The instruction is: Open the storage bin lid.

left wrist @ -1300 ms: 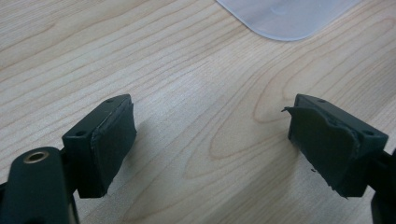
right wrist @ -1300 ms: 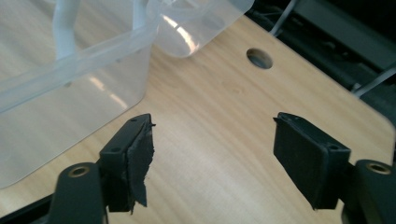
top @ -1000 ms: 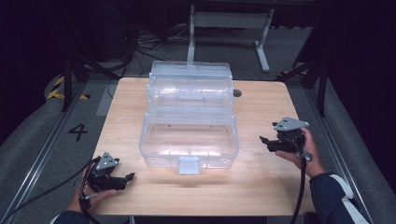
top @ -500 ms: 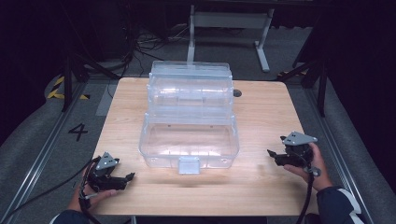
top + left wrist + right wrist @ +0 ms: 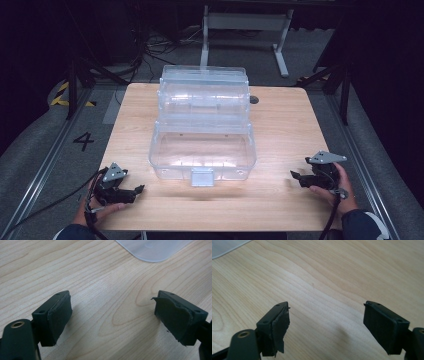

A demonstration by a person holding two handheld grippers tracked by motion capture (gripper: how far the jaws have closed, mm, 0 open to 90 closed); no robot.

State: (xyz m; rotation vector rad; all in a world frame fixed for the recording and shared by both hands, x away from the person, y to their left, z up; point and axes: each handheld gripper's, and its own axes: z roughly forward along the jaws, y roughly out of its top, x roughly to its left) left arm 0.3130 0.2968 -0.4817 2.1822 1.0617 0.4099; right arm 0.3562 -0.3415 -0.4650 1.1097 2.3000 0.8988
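A clear plastic storage box (image 5: 202,145) with its lid tipped up behind it stands in the middle of the wooden table (image 5: 280,125); a corner of the box (image 5: 152,248) shows at the top of the left gripper view. My left gripper (image 5: 140,189) rests low at the table's front left, open, with bare wood between its pads (image 5: 58,317). My right gripper (image 5: 295,176) sits low at the front right, pointing toward the box. Its jaws have just been opening, and nothing lies between its pads (image 5: 280,327).
The box's front latch (image 5: 202,176) faces the near edge. A small dark knob (image 5: 254,100) lies on the table right of the lid. Cables trail off the near edge from both grippers. Dark floor and metal stands surround the table.
My right gripper has come down and back toward the near right edge of the table. The left gripper has stayed put.
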